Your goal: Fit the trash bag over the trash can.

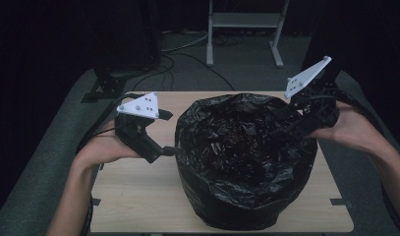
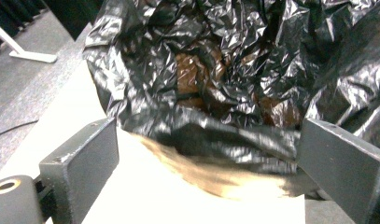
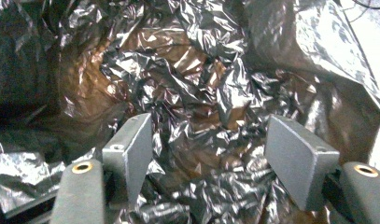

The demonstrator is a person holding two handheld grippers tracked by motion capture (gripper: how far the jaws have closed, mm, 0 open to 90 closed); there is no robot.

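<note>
While both tools (image 1: pixel 169 150) (image 1: pixel 286 129) gape wide and empty-jawed at its rim, the crinkled glossy black bag (image 1: pixel 246 167) stands open

Glossy, crinkled black plastic bag (image 1: pixel 246 162) — pale matt wood-grain table (image 1: pixel 138 196)

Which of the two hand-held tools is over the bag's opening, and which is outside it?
The right tool reaches over the rim into the black bag. The left tool stays outside, over the table at the bag's left edge. Both have open jaws.
</note>
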